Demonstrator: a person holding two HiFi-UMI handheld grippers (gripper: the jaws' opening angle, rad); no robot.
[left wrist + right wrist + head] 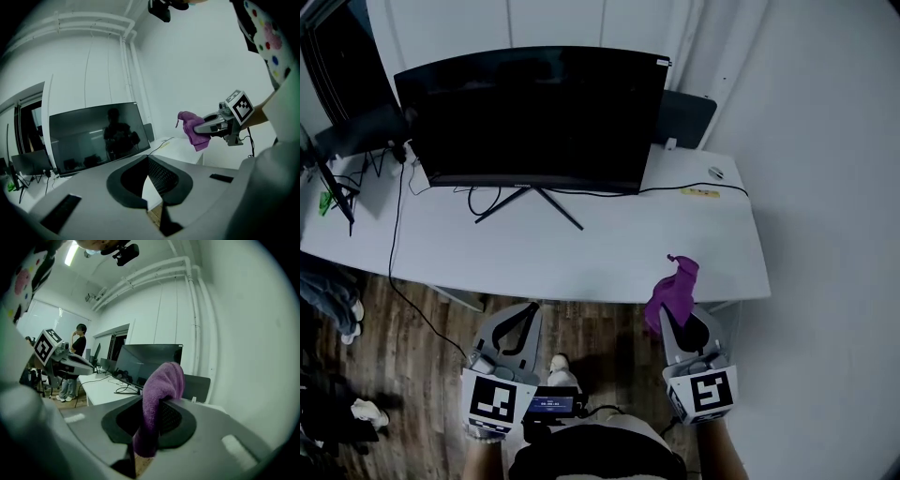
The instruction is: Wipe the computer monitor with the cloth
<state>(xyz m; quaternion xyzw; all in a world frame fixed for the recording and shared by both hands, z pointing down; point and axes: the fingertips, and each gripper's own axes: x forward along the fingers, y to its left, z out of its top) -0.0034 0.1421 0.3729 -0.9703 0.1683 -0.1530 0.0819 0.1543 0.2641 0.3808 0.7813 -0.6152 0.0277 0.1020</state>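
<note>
The dark curved monitor [534,117] stands on a white desk [581,258], its screen black. My right gripper [678,311] hangs just off the desk's front edge at the right, shut on a purple cloth [673,289] that bunches up above its jaws. In the right gripper view the cloth [159,394] fills the gap between the jaws and the monitor [145,363] lies ahead to the left. My left gripper [523,314] floats over the floor in front of the desk, shut and empty. From the left gripper view, the monitor [93,136] faces me and the cloth [191,129] shows at right.
A second screen [342,66] and cables [394,187] crowd the desk's left end. A dark chair back [689,117] stands behind the monitor. A yellow strip [700,192] and a small round object [716,172] lie at the desk's right rear. A person [77,348] stands at left.
</note>
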